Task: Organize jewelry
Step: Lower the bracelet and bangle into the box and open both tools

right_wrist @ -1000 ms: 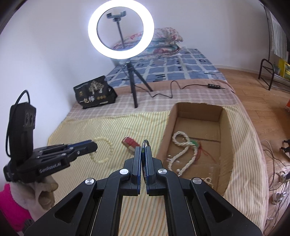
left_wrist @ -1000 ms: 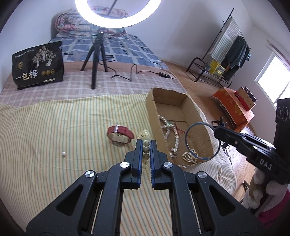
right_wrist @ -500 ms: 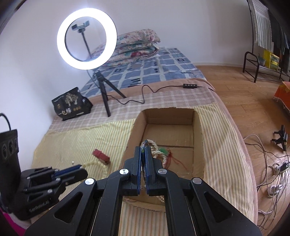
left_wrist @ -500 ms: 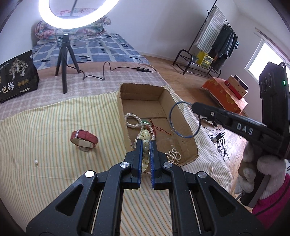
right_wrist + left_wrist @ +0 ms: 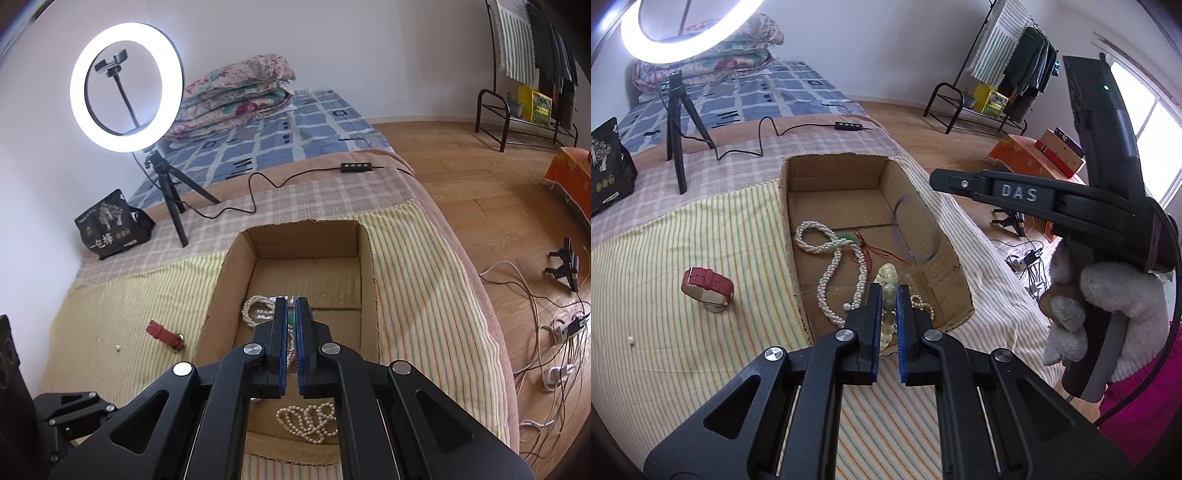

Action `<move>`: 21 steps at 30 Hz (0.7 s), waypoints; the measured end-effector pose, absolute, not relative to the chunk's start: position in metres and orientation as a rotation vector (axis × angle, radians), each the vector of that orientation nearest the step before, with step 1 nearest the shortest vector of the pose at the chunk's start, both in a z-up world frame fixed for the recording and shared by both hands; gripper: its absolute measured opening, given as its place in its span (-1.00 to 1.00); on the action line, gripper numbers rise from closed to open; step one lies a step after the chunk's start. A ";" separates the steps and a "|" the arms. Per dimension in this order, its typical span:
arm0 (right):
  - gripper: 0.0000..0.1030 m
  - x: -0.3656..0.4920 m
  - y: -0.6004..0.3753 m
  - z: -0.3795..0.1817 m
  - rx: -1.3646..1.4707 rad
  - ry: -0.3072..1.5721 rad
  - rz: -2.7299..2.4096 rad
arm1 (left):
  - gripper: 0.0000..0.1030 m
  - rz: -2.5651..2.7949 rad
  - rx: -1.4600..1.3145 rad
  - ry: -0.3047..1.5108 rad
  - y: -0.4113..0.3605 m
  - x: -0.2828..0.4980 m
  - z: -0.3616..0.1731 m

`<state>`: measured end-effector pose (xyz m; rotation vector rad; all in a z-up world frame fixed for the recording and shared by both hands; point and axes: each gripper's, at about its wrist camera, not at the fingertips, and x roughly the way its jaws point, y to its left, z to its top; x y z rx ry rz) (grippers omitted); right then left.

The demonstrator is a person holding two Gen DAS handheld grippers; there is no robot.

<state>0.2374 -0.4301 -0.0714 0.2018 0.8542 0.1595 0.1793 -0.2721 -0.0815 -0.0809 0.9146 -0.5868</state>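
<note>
Both claws now over box (image 5: 798,206); left claw (image 5: 887,291) clamps bead bracelet (image 5: 888,280).

A lit white ring light (image 5: 125,86) stood on a black tripod (image 5: 173,201) on the bed. Its black cable (image 5: 255,195) ran across the checked blanket (image 5: 295,199) to a black inline controller (image 5: 356,167). A black printed foil bag (image 5: 110,225) leaned near the wall, just beside the tripod. Folded floral quilts (image 5: 236,96) were stacked at the far end. A black metal clothes rack (image 5: 1008,74) carried hanging garments. White and grey cables (image 5: 546,325) lay tangled on the wooden floor (image 5: 461,177).
</note>
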 end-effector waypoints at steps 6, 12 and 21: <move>-0.95 0.242 -0.429 -0.078 0.190 0.866 0.159 | -0.90 -0.600 -0.042 0.912 -0.285 0.177 -0.086; -0.57 0.244 -0.429 -0.076 0.185 0.865 0.129 | -0.75 -0.587 -0.014 0.918 -0.289 0.180 -0.088; 0.27 0.239 -0.434 -0.071 0.187 0.820 0.089 | -0.15 -0.567 -0.002 0.899 -0.283 0.180 -0.087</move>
